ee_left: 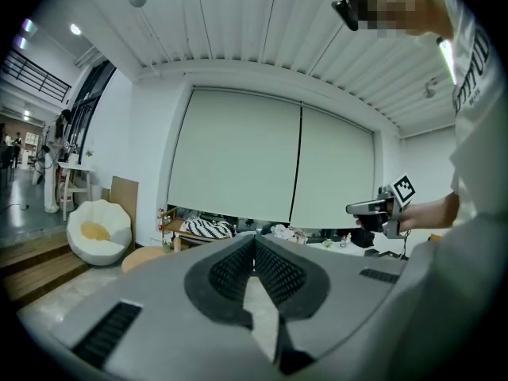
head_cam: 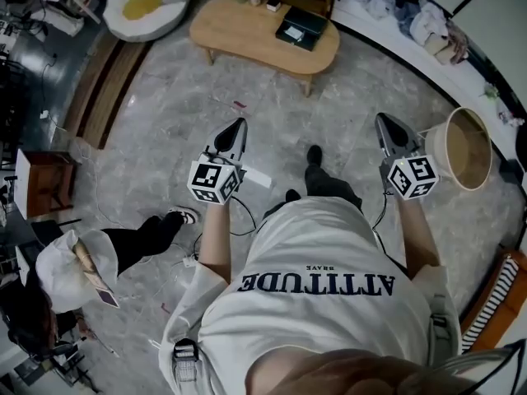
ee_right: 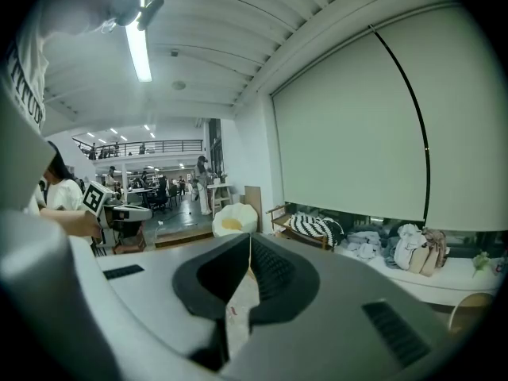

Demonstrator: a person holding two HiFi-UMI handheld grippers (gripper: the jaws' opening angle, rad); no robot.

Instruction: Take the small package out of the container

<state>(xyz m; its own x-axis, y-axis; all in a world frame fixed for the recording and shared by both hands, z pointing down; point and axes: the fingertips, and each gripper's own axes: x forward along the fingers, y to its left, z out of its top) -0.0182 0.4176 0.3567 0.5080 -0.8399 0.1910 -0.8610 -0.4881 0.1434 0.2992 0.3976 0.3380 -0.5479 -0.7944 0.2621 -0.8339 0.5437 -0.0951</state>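
I see no small package in any view. A round woven basket [head_cam: 465, 148] stands on the floor at the right, and its inside looks bare from above. My right gripper [head_cam: 385, 125] is held just left of it, above the floor, with its jaws shut and nothing between them. My left gripper [head_cam: 237, 130] is held level with it further left, its jaws also closed together and bare. From each gripper view the tips meet: left gripper [ee_left: 254, 241], right gripper [ee_right: 250, 241]. Each view also catches the other gripper out to the side: right gripper [ee_left: 375, 207], left gripper [ee_right: 119, 211].
A low oval wooden table [head_cam: 247, 35] with a dark box [head_cam: 300, 29] stands ahead. A white beanbag seat [head_cam: 146, 5] is at the back left. A long bench with piled clothes [head_cam: 428, 27] runs along the right. Another person [head_cam: 66, 270] crouches at the left.
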